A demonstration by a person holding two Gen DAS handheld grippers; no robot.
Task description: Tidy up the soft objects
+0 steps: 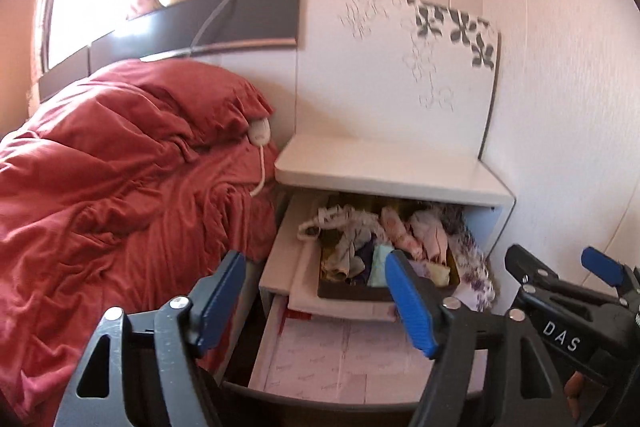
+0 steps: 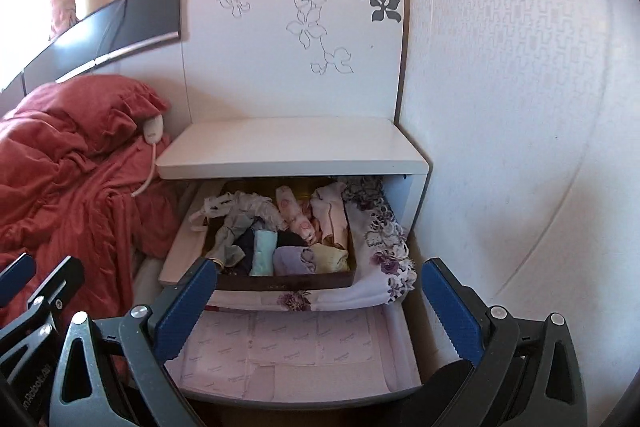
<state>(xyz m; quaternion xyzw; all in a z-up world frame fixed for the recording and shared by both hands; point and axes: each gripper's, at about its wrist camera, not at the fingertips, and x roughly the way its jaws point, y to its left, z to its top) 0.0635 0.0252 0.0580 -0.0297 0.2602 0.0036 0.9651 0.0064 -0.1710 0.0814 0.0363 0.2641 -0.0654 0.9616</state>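
Both grippers stand wide open and hold nothing. The left gripper (image 1: 320, 291) has its blue pads (image 1: 412, 303) spread far apart, with only air between them; it touches no cloth and hangs above the front of the open drawers. The right gripper (image 2: 320, 303) is spread just as wide, its pads (image 2: 186, 301) likewise empty and clear of everything below. In the left wrist view the right gripper shows at the right edge, beside the left one and apart from it.

The soft things lie beyond and below both sets of fingers, in the upper drawer (image 2: 172, 267) of the white bedside table (image 2: 288, 147). A dark tray (image 2: 280, 281) in that drawer holds rolled and folded small garments (image 2: 288, 259): mint, lilac, yellow, pink and dark pieces packed side by side, with a pale tangled piece (image 2: 232, 215) draped over the tray's left rim. A white cloth with purple flowers (image 2: 384, 251) lies along the tray's right side and spills over the drawer front. The lower drawer (image 2: 300, 347), lined with pale printed paper, is pulled out further. A red duvet (image 1: 100, 187) covers the bed to the left.
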